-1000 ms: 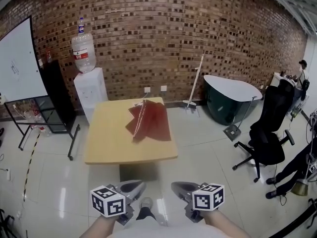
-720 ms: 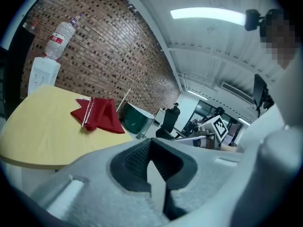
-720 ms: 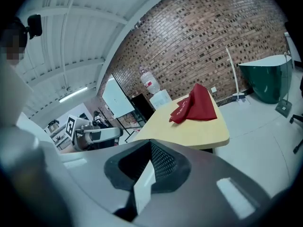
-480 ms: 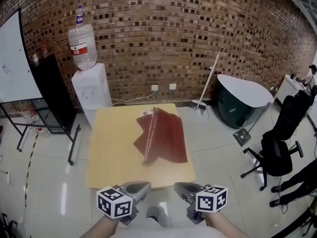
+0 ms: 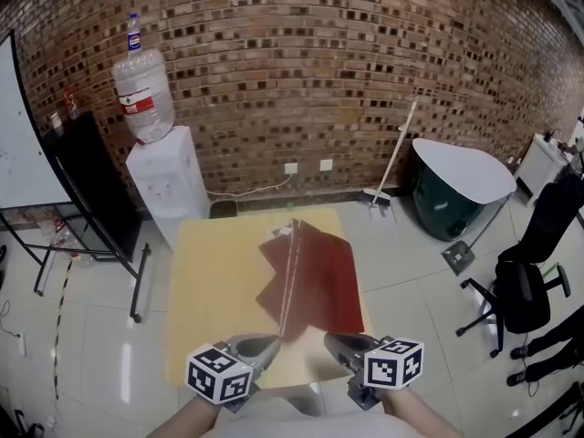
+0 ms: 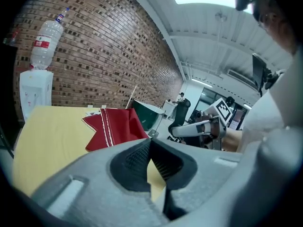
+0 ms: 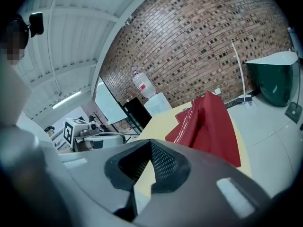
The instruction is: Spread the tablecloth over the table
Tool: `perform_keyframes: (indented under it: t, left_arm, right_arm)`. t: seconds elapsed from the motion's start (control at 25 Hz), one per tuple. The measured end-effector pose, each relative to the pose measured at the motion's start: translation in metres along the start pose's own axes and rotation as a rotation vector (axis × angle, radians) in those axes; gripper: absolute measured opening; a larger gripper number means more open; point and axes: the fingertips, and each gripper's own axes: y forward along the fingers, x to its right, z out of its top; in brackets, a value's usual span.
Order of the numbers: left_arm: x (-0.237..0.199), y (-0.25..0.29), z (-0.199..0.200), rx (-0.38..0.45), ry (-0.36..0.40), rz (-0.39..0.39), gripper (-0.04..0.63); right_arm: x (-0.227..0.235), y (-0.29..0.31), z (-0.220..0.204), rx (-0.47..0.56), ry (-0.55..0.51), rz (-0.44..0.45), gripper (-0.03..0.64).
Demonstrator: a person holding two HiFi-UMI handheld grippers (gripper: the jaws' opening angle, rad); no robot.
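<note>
Tablecloth's place: I see the red tablecloth [image 5: 319, 276] lying folded and rumpled on the right half of the table [image 5: 214, 281]. Its near corner is close to the table's near edge, and nothing is spread yet.
Left gripper: my left gripper [image 5: 263, 343] has its jaws pressed together on nothing. It sits at the table's near edge, apart from the cloth.
Right gripper: my right gripper [image 5: 339, 343] is likewise closed and empty, just short of the cloth's near corner.
Handling: I judge the cloth light, soft and limp. It should drape, bunch and slide readily on the smooth top.
Where to grip: I'd pinch two corners along the white-striped hem, one per gripper, catching a single layer.
Materials: the fabric looks thin and is matte red with white stripes. The table top is flat, squarish, pale yellow and smooth. The jaw pads [image 6: 133, 159] are dark and finely ribbed, set in grey shells.
</note>
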Motion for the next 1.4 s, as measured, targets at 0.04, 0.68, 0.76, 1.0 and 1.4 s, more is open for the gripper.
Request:
perform_keyframes:
  t: [0.04,0.68,0.76,1.0,1.4]
  left_arm:
    - [-0.003,0.003,0.006,0.001,0.0,-0.001,0.0]
    - [-0.026,0.036,-0.022,-0.072,-0.058,0.042,0.101]
    - [-0.033,0.042,-0.028,-0.085,-0.092,0.05,0.145]
    - [-0.051,0.053,-0.046,-0.116,-0.129,0.097,0.167]
    - [-0.077,0.086,-0.083,-0.152,-0.254,0.054,0.288]
  right_arm:
    - [0.003,0.002,0.004,0.001,0.0,-0.003,-0.002]
    - [0.042,-0.013,0.007,0.014,-0.013,-0.015,-0.002]
    - [0.049,-0.016,0.004,0.02,0.0,-0.013,-0.002]
    - [0.066,-0.017,-0.014,-0.033,0.023,0.001,0.052]
    - [0.153,-0.014,-0.042,-0.054,0.088,-0.142,0.155]
